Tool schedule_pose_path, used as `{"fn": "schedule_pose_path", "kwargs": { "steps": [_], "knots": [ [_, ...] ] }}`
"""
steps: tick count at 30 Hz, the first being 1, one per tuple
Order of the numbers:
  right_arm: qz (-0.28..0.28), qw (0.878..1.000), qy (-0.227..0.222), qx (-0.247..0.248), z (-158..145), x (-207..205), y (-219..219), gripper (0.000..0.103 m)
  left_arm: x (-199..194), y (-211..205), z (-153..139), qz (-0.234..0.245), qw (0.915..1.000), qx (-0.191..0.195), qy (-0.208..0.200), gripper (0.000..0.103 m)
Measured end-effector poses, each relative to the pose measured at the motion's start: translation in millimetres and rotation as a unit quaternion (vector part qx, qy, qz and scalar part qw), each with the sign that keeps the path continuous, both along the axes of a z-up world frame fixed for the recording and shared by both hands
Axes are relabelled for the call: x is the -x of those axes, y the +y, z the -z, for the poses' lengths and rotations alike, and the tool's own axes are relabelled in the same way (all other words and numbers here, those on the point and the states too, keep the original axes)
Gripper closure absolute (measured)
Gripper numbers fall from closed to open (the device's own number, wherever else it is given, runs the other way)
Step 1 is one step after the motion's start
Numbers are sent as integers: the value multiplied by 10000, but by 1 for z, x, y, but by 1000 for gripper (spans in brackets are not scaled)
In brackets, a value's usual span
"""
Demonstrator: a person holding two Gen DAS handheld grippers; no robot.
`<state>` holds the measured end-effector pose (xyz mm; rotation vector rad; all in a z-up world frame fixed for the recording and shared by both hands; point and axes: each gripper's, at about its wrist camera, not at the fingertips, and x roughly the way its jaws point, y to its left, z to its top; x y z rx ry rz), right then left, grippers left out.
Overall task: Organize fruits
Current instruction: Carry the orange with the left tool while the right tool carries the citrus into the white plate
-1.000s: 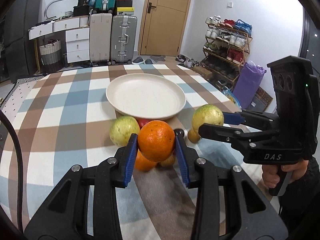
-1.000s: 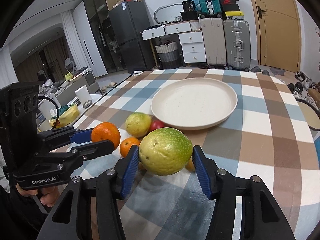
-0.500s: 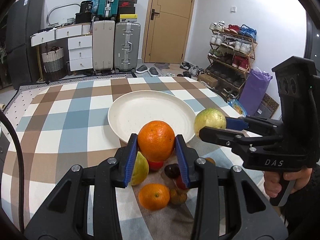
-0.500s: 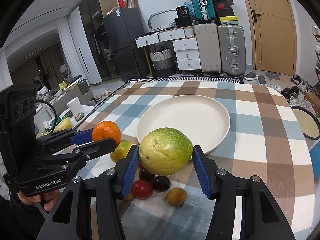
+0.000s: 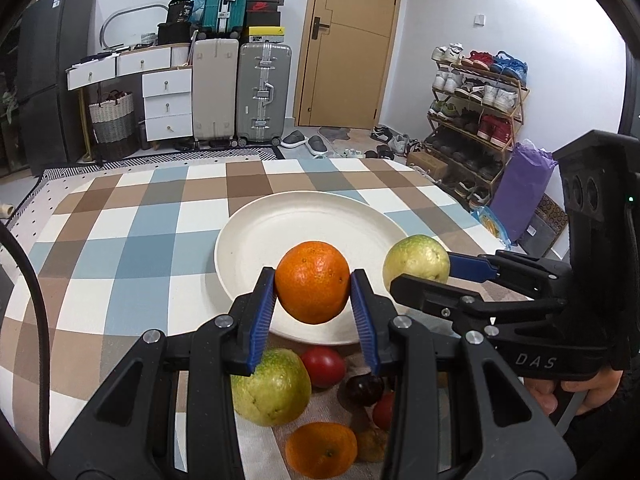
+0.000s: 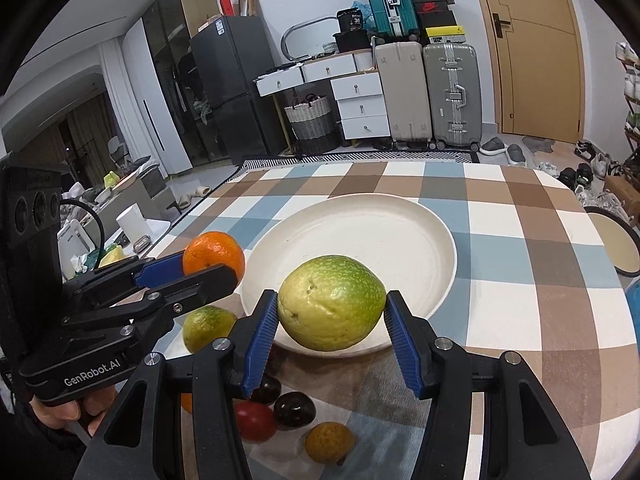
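Note:
My left gripper (image 5: 314,294) is shut on an orange (image 5: 312,282) and holds it in the air over the near rim of the white plate (image 5: 280,224). To its right, my right gripper (image 6: 332,316) is shut on a yellow-green guava (image 6: 331,314), also above the plate's (image 6: 384,232) near edge. Each gripper shows in the other's view, the left gripper (image 6: 200,270) with its orange (image 6: 212,250) and the right gripper (image 5: 436,274) with its guava (image 5: 416,258). The plate holds nothing.
On the checked tablecloth (image 5: 132,240) below the grippers lie a second guava (image 5: 272,388), a small orange (image 5: 320,450), a red tomato (image 5: 323,366), dark cherries (image 6: 294,408) and a brownish fruit (image 6: 329,442). A second dish (image 6: 616,244) sits at the table's right edge.
Both grippers have carried their fruit forward from above the fruit pile toward the plate. The plate now looms larger and the loose fruit has slid below the fingers.

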<state>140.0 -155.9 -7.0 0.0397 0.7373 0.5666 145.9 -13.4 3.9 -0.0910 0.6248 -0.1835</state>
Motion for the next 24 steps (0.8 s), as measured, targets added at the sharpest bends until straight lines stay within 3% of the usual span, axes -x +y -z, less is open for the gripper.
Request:
{"fn": "schedule_pose_path", "kwargs": {
  "steps": [24],
  "knots": [
    [208,9997,40,126,14,-10,1,47,-14,0,26,-104,9994,-119,299,68]
  ]
}}
